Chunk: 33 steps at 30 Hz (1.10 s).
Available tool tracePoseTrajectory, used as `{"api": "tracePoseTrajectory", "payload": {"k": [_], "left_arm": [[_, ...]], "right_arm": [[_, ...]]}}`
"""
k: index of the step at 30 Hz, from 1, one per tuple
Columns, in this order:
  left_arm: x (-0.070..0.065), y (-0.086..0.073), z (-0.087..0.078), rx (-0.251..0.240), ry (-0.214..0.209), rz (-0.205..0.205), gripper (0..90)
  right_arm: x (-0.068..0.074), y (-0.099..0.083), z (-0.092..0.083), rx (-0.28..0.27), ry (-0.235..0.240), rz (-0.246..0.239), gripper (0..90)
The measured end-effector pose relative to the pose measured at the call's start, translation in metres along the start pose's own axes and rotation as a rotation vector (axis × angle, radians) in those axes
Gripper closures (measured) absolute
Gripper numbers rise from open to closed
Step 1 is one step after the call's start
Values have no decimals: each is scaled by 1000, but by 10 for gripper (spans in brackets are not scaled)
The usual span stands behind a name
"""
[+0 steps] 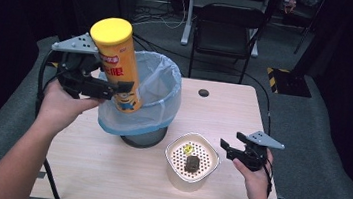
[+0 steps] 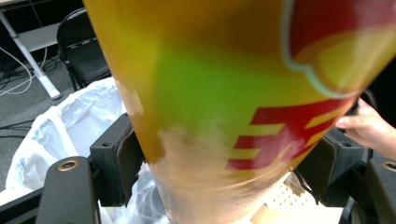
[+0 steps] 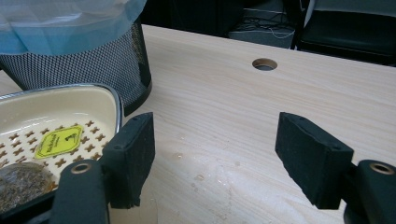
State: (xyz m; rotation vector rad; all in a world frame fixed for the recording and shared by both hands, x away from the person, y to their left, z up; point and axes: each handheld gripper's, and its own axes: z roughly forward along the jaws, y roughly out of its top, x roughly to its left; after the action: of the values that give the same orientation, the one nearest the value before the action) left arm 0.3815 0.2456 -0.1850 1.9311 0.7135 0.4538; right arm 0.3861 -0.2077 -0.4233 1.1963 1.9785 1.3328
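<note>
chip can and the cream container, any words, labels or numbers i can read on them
Chip can: red band with pale characters under the yellow lid, too small to read in the high view; the big red strokes in the left gripper view are blurred and cut off.
Yellow sticker on the cream container's perforated insert: a large "1" reads; the small print beside it is too small.
Nothing else carries readable text.

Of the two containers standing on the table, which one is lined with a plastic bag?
The black mesh waste bin is, with a pale blue plastic bag folded over its rim. The cream perforated container beside it has no bag, just a yellow sticker and a dark lump.
</note>
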Motion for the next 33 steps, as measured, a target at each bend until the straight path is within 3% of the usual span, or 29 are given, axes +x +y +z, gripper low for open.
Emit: {"api": "tracePoseTrajectory", "payload": {"k": [7, 10, 16, 21, 30, 33], "left_arm": [[18, 12, 18, -2, 28, -30, 242], [25, 13, 27, -2, 66, -39, 242], [42, 10, 43, -18, 119, -47, 241], [52, 1, 58, -24, 125, -89, 241], [65, -17, 84, 40, 137, -131, 240], [67, -22, 90, 75, 166, -133, 236]], "right_arm": [[-2, 0, -2, -14, -2, 1, 287], [-2, -1, 0, -14, -1, 6, 287], [-2, -1, 1, -12, 3, 0, 295], [-1, -2, 3, -10, 7, 3, 297], [-3, -3, 3, -10, 8, 15, 297], [-5, -4, 3, -13, 8, 14, 297]]}}
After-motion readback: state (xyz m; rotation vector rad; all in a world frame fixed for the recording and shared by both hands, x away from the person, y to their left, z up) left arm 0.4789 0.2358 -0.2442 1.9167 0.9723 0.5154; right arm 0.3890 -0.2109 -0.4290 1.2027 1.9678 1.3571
